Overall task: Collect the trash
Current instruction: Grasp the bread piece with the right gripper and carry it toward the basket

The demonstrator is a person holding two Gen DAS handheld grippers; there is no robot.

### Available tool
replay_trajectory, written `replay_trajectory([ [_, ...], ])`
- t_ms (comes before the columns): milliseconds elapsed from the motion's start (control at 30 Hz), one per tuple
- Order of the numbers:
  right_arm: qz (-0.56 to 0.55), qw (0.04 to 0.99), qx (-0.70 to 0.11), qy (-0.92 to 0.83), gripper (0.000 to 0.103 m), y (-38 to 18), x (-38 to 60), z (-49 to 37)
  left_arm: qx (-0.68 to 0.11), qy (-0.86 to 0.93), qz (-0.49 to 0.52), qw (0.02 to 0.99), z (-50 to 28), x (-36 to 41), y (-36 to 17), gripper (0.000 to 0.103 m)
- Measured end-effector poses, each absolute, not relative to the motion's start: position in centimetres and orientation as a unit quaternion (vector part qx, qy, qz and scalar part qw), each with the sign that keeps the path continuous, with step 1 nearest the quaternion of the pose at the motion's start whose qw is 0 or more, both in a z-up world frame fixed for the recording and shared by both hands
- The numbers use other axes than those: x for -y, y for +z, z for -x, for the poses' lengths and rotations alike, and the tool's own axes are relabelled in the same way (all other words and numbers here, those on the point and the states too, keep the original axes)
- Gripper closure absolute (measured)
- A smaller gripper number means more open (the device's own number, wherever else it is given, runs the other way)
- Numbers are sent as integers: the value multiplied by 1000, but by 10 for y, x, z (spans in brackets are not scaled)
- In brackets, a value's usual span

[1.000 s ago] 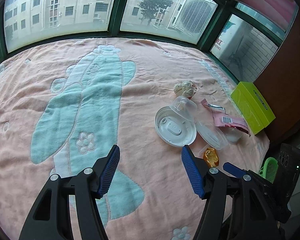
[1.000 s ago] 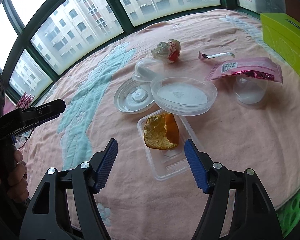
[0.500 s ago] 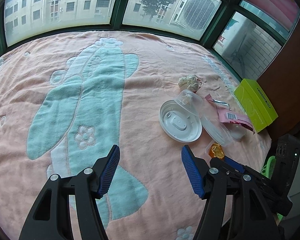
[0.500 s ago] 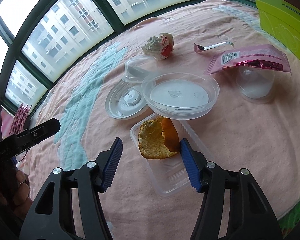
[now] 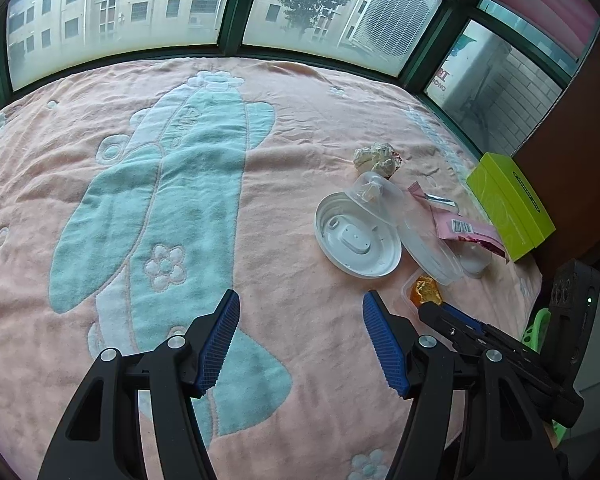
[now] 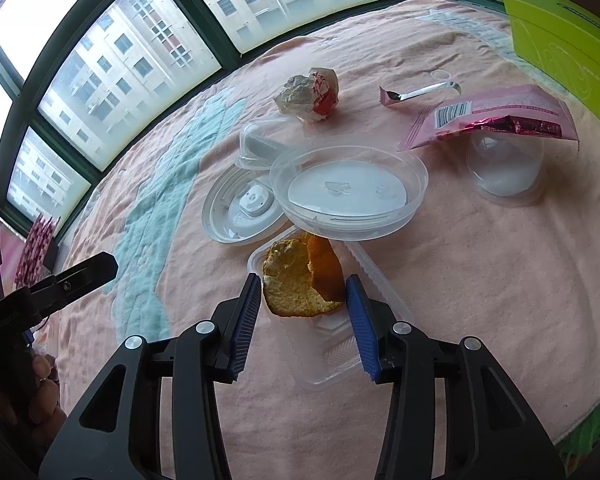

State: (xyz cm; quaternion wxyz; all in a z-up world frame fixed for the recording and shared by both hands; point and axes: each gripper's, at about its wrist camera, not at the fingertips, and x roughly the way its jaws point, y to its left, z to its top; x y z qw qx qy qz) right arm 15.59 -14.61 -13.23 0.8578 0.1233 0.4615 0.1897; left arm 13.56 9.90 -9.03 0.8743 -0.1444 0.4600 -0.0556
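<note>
A piece of orange peel (image 6: 292, 292) lies in a clear rectangular tray (image 6: 340, 352) on the pink blanket. My right gripper (image 6: 303, 280) straddles the peel and its jaws are closing; the right pad touches the peel, the left pad stands a sliver off it. In the left wrist view the same gripper (image 5: 440, 312) reaches the peel (image 5: 426, 290) from the lower right. My left gripper (image 5: 300, 298) hovers open over bare blanket, with nothing between its fingers. Behind the tray lie a clear round bowl (image 6: 348, 196), a white lid (image 6: 240, 208) and a crumpled wrapper (image 6: 308, 96).
A pink snack packet (image 6: 496, 116) rests on an upturned clear cup (image 6: 504, 168); a torn strip (image 6: 420, 90) lies beyond. A yellow-green box (image 6: 564, 40) stands at the right edge. A green basket (image 5: 536, 328) sits below the bed's right side. Windows ring the far edge.
The right gripper's jaws have narrowed from wide apart to close around the orange peel, and it has edged forward over the tray. The left gripper has stayed open.
</note>
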Motion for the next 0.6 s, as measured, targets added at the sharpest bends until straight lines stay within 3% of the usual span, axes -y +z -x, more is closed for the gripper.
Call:
replay_trajectory([
  [67,-125,859,-457,194,76,-129,147,-153,-459,-58,144,875,-136,-98,-90,41],
  [233,-109,868,-445,193,89,-117,150,-145,-458,-65,139,876,-134,-91,-89,41],
  [300,-108,866,-447,196,90,-117,151,-144,-458,-69,139,875,-134,-88,-88,41],
  [500,-120,860,-454,201,85,-121,152,-147,-460,-73,134,875,-132,-84,-89,41],
  [600,-127,861,-452,194,62,-121,155,-147,-462,-71,135,873,-133,-86,-91,41],
])
